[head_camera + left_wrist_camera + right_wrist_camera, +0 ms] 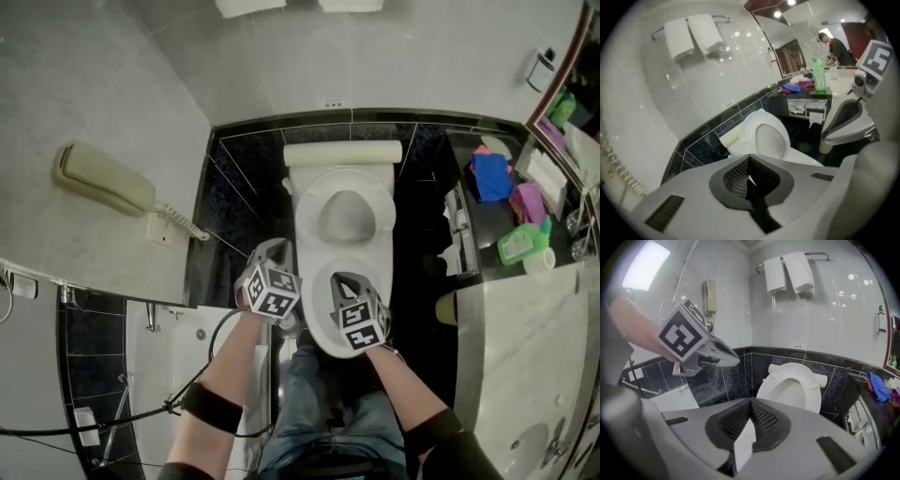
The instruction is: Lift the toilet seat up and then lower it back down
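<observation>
The white toilet seat (342,153) stands raised against the wall behind the bowl (309,220). In the left gripper view the seat (761,119) appears as an upright oval ring, and the right gripper view shows this seat (792,370) with its underside bumpers facing me. My left gripper (274,255) hovers over the dark floor at the bowl's left front, shut and empty. My right gripper (349,281) is above the bowl's front rim, also shut with nothing held. Neither touches the seat. Each gripper shows in the other's view: the right gripper (826,137) and the left gripper (735,363).
A wall phone (103,178) hangs at the left. A white tub (187,347) with a grab bar lies left of the toilet. To the right are a paper holder (459,234), a bin (448,307) and a counter with a green bottle (520,244). Towels (790,273) hang above.
</observation>
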The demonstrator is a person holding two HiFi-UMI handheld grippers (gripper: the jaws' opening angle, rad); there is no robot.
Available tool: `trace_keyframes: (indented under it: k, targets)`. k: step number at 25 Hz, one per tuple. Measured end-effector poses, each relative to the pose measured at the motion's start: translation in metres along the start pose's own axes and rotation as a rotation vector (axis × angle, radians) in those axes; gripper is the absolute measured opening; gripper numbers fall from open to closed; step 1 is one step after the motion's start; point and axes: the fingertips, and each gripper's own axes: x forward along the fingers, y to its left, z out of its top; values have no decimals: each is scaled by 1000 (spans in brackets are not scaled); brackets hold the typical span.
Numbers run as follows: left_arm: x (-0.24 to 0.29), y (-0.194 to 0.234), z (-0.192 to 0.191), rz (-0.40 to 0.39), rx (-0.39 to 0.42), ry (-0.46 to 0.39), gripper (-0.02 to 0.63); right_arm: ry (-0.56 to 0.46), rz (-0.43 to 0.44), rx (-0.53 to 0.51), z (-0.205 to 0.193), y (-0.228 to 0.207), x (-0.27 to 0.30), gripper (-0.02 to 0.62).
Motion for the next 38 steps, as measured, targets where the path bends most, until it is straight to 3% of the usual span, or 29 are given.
trace_keyframes:
  k: [4,9,14,25,31,38]
  targets:
    - [-65,-27,18,-4,-190,-78,0,-22,-6,-3,-2,-8,-55,11]
    - [-139,-66,27,21,-287,-112,0,-38,-14,11,-12,-20,-128,11]
    - [-185,-99,12,65,-367,-101,0,-29,-22,39,-33,-34,-186,11]
    - [-241,-112,26,12,-421,-123,0,22,-124,135,-54,-49,-261,11]
    - [-258,-110,-1,-36,-438,-115,0,27,-173,172,-63,-35,-270,11]
    - [-280,-108,-33,-73,-442,-100,0,49,-157,220,-82,12,-273,9]
